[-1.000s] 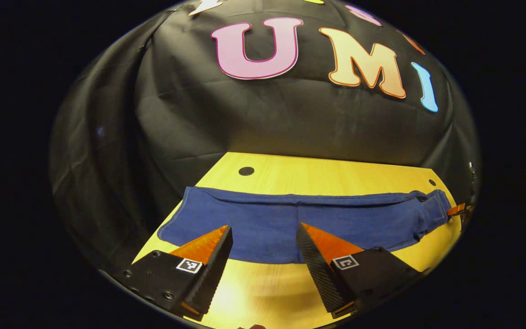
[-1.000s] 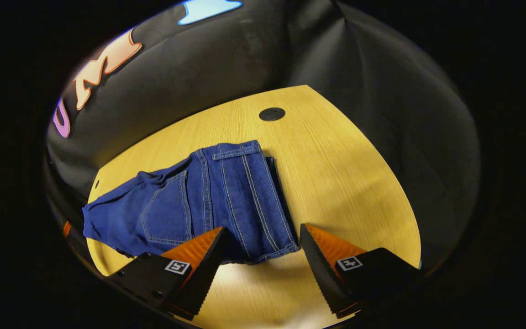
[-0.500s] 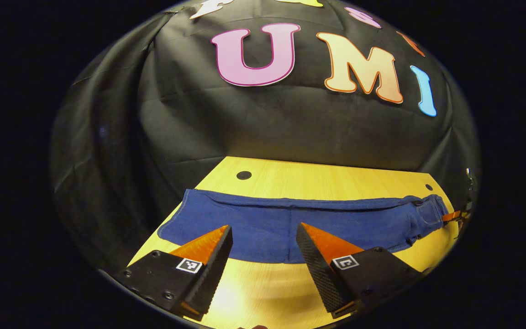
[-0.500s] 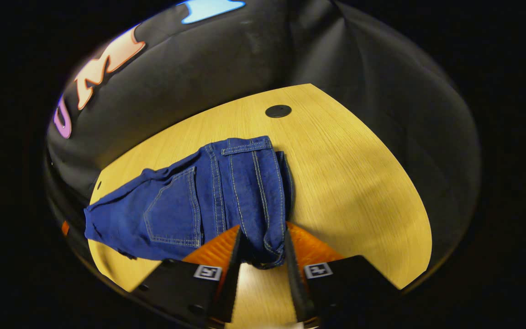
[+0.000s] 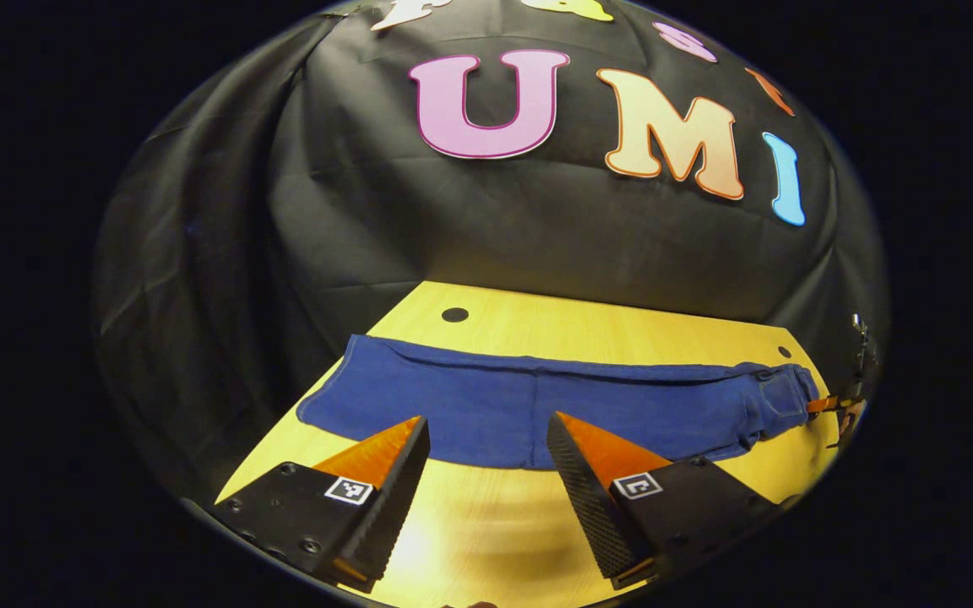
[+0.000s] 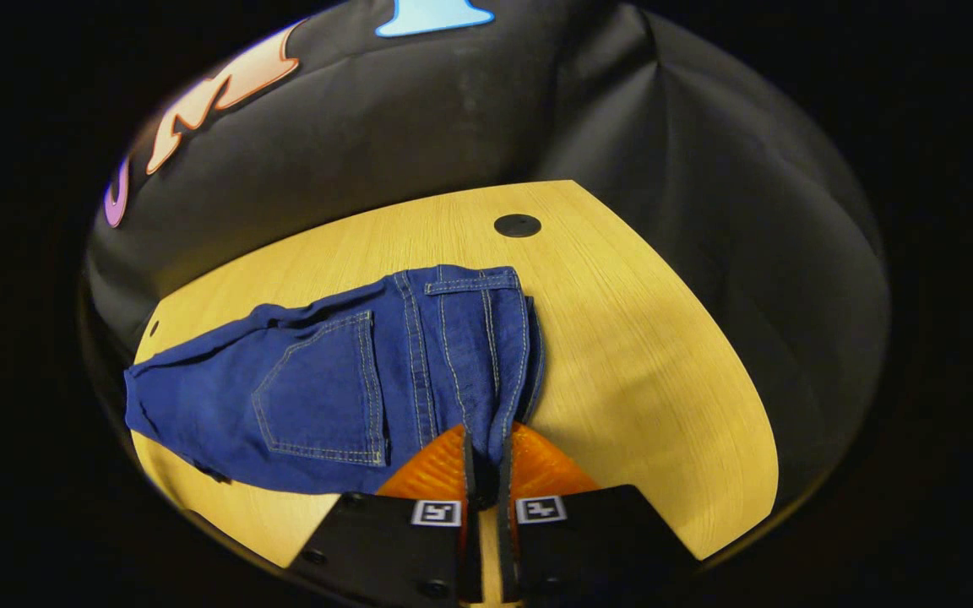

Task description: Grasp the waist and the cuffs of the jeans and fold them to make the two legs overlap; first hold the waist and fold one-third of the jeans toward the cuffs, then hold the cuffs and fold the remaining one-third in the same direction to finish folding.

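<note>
Both fingers of your right gripper (image 6: 483,473) pinch the jeans (image 6: 343,380) waist; your left gripper (image 5: 486,447) hovers wide beside the jeans' legs.

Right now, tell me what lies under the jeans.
The jeans lie on the wooden table, bare around them. The right gripper pinches the waist edge. Whatever is beneath the denim is covered.

we see the jeans (image 5: 537,405) lying flat across the worktop (image 5: 588,325), cuffs at its left end, waist at its right end, with the booth wall behind the worktop's far edge.
</note>
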Available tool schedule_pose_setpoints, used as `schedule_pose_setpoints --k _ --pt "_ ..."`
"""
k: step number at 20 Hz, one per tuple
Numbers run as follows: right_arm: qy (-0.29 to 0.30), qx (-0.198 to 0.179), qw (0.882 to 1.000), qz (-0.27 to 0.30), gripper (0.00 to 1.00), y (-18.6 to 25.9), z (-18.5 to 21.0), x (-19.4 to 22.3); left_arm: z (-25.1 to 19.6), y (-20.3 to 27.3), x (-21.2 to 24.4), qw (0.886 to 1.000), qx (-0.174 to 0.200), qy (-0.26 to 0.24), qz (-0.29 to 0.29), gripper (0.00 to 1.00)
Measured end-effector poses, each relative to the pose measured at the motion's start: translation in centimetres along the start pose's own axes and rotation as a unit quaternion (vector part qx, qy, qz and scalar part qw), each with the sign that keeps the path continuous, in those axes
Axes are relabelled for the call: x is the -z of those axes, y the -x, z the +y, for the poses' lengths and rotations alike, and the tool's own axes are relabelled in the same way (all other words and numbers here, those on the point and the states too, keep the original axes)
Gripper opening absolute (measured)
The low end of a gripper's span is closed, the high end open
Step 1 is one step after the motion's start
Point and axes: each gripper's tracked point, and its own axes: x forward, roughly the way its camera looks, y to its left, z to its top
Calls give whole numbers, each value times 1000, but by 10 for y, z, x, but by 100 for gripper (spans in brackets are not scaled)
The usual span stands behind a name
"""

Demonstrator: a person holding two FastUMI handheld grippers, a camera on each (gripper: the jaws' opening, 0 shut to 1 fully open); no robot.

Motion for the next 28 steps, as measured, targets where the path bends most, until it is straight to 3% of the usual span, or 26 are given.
schedule_pose_setpoints --k 4,7,12,17,21,24,26,28 --pt "-19 -17 999 -34 5 19 10 -23 -1 11 4 1000 19 -7 -1 87" --pt "-34 -53 996 -68 5 51 39 -52 2 16 6 999 32 -4 -4 87" --pt "-63 -184 972 -132 5 110 130 -104 -1 23 8 997 73 4 -12 84" --pt "-23 -288 946 -149 5 162 245 -113 4 24 8 995 93 5 -17 85" --pt "27 -376 915 -146 5 203 351 -92 12 24 16 995 98 28 -14 85" --pt "50 -434 892 -115 5 207 438 -51 23 26 24 995 92 28 -7 87" --pt "56 -455 886 -75 5 188 487 -14 30 29 28 995 89 33 -6 90" --pt "74 -446 891 -38 5 157 516 30 38 33 28 996 83 40 -9 90"
